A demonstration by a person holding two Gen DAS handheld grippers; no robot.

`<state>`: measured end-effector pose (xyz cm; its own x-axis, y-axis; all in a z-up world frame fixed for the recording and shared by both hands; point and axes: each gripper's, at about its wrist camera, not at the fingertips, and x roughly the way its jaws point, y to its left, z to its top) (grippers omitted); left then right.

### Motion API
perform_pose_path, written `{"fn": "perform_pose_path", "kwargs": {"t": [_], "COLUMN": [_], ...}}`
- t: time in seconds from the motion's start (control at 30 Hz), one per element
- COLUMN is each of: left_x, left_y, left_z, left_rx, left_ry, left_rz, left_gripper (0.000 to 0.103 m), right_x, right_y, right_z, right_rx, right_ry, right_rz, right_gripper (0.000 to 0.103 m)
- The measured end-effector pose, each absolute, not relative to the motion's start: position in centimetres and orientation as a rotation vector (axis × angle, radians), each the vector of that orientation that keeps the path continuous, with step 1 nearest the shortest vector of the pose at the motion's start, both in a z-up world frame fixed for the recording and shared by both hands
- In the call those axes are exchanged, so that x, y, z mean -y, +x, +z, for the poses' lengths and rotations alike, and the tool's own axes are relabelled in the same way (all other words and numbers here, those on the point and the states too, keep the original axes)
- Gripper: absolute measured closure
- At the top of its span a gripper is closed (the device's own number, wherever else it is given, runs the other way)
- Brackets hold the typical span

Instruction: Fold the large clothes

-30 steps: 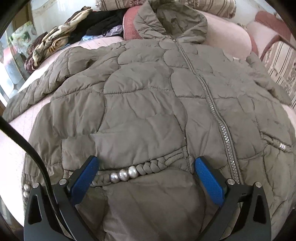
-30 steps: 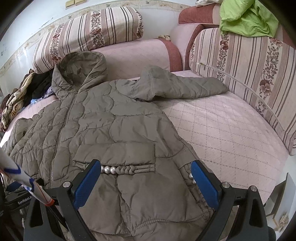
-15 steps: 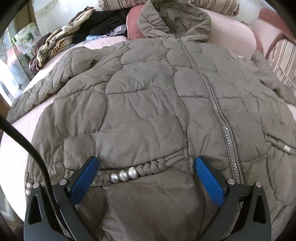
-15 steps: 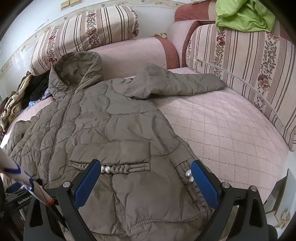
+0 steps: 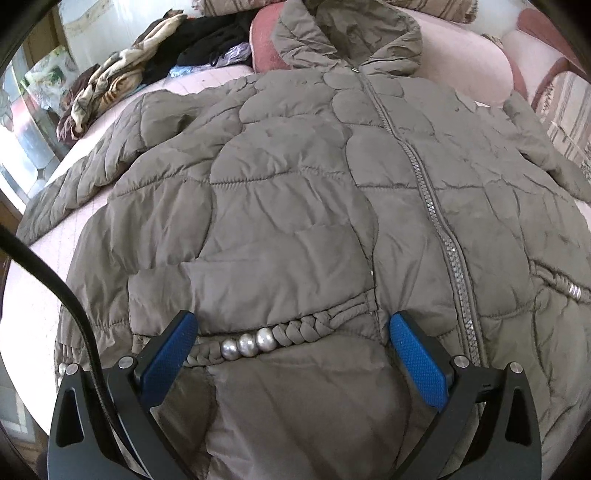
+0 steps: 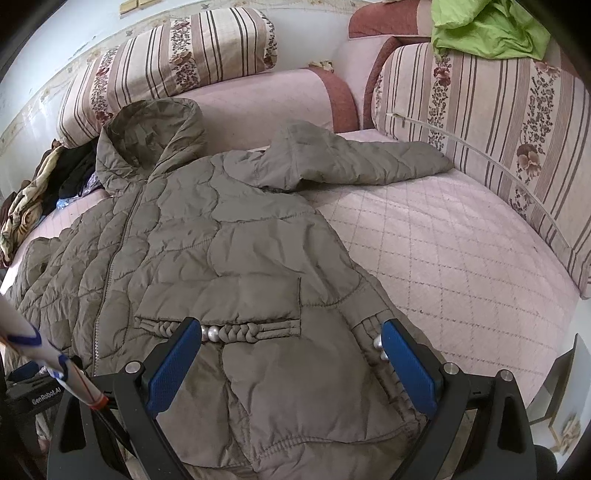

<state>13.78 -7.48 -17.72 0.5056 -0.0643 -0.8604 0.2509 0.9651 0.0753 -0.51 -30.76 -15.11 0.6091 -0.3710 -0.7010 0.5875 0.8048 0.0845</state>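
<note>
While the olive quilted jacket [image 6: 229,236] lies zipped and face up on the pink quilted sofa [image 6: 443,251], hood toward the backrest, both grippers hover over its hem, fingers spread and empty: left gripper [image 5: 291,354], right gripper [image 6: 291,362]. "GenRobot.AI" reads on a black part [image 6: 44,397]. Striped floral cushions [image 6: 491,110] line the sofa; 1 green cloth [image 6: 487,27] lies on top.
</note>
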Motion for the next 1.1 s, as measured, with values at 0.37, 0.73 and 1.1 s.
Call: {"fn": "perform_pose_path", "kwargs": {"t": [0.37,0.73,1.1], "left_x": [7.0,3.0,-2.8], "left_y": [13.6,7.9,-2.4], "left_z": [-17.8,-7.6,6.2], "left_rx": [-1.003,-0.631,-0.214], "left_ry": [0.195,0.106,0.010], "left_rz": [-0.257,-0.176,-0.078], "left_gripper": [0.000,0.000,0.000], "right_x": [30.5,28.4,24.5], "right_y": [-0.3,-2.1,-5.6], "right_z": [-15.4,-11.9,-6.3], "right_rx": [-0.728,-0.642,-0.487], "right_ry": [0.298,0.233,0.157], "right_rz": [-0.565,-0.544,-0.516], "right_gripper": [0.003,0.003,0.003]}}
